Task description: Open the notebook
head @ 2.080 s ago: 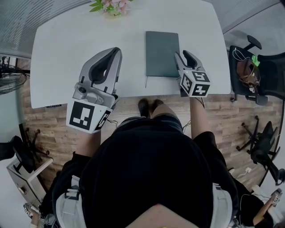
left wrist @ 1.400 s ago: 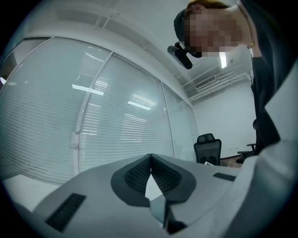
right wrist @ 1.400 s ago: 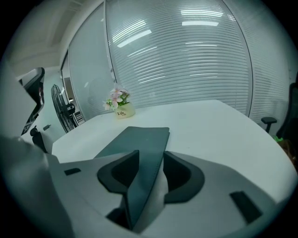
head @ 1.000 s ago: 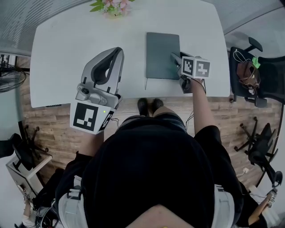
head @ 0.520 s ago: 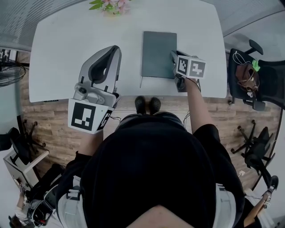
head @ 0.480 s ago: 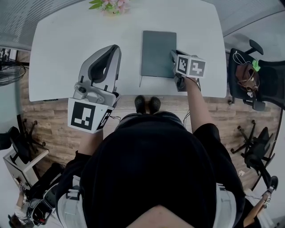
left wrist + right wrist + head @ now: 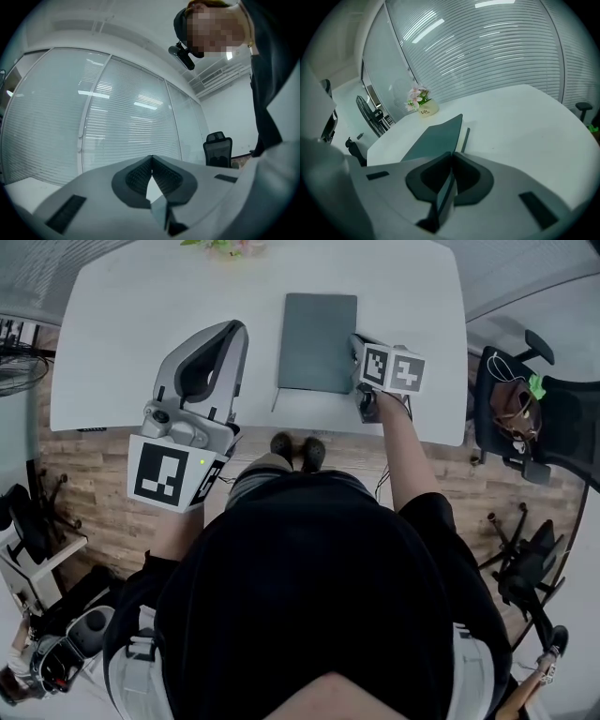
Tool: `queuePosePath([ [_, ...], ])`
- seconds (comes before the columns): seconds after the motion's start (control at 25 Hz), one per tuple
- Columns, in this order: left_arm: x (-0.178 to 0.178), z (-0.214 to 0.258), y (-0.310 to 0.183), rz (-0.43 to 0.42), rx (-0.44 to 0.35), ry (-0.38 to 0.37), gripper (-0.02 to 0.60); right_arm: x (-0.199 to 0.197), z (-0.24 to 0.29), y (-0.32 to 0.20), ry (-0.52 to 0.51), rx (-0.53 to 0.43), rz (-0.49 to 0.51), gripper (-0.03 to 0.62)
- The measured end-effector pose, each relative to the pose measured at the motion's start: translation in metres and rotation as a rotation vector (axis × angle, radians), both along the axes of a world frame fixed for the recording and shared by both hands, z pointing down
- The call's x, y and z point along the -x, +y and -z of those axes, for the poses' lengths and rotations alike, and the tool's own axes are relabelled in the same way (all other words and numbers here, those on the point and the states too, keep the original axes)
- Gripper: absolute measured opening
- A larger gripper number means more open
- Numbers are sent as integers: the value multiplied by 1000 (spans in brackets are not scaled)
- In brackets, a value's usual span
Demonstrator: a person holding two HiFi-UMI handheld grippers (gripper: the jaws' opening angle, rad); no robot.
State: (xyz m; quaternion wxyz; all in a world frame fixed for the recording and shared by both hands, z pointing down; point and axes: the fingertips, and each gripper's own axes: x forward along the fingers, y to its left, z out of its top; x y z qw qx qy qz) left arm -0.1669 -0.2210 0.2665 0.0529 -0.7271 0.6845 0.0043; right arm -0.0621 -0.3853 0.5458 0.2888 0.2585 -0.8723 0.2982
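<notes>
The small flower pot (image 7: 426,109) reads "Life"; smaller print beneath is unreadable.

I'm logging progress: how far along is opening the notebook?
Done: the right gripper is at the notebook, and its jaws have just been closing on the cover. In hand: the cover looks slightly lifted off the pages. Left: swinging it fully open. The left gripper, shut and empty, hangs clear.
</notes>
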Motion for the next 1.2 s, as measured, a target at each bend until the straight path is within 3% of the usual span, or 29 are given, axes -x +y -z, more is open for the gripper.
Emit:
queuePosePath([
  [0.32,-5,-2,8,40,10,-28,12,5,17,3,-77,-26,32,15],
  [0.92,51,-5,21,-93,30,-28,12,19,66,12,-145,-65,-104,14],
  [1.2,73,0,31,-135,5,-25,12,40,103,25,-165,-138,-128,12],
])
